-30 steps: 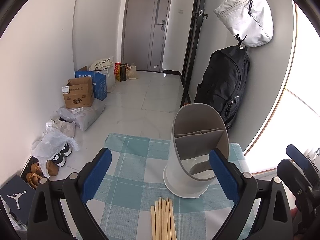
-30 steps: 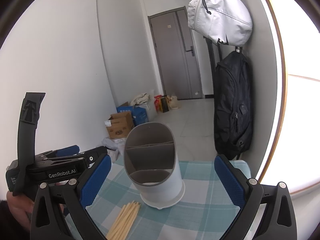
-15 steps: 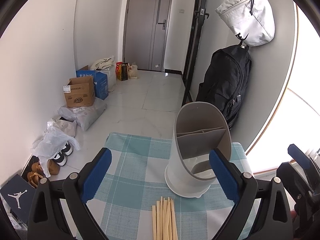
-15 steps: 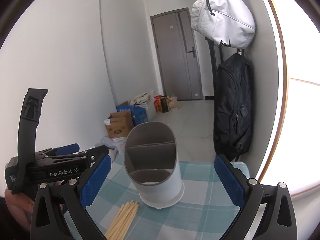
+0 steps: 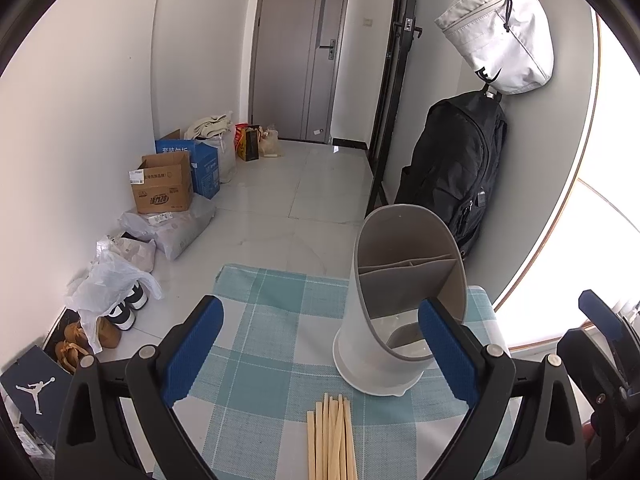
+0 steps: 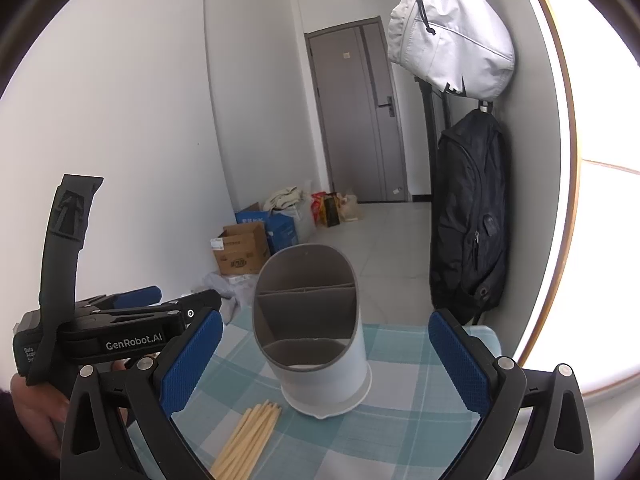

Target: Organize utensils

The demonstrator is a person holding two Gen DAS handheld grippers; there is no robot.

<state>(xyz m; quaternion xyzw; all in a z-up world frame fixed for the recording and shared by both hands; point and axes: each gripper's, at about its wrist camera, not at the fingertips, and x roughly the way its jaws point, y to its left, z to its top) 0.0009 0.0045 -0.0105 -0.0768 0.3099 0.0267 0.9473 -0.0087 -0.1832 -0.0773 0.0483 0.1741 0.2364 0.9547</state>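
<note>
Both grippers are black plastic frames whose fingers carry blue, finely dimpled pads. Seen from its own camera, the left gripper (image 5: 320,350) has its fingers spread wide with nothing between them, raised over a small table (image 5: 260,300) covered in teal-and-white checked woven cloth. The right gripper (image 6: 324,354) is likewise wide apart and empty.

Pale wooden chopsticks (image 5: 331,438), thin and straight, lie bundled side by side on the cloth at the near edge. Just beyond their tips stands the utensil holder (image 5: 394,300), a smooth white plastic cylinder with a slanted oval mouth, a matte grey lining and a flat divider splitting it into compartments, its base flared into a low rim.

A hand (image 6: 38,412) grips the left tool's handle in the right-wrist view.
</note>
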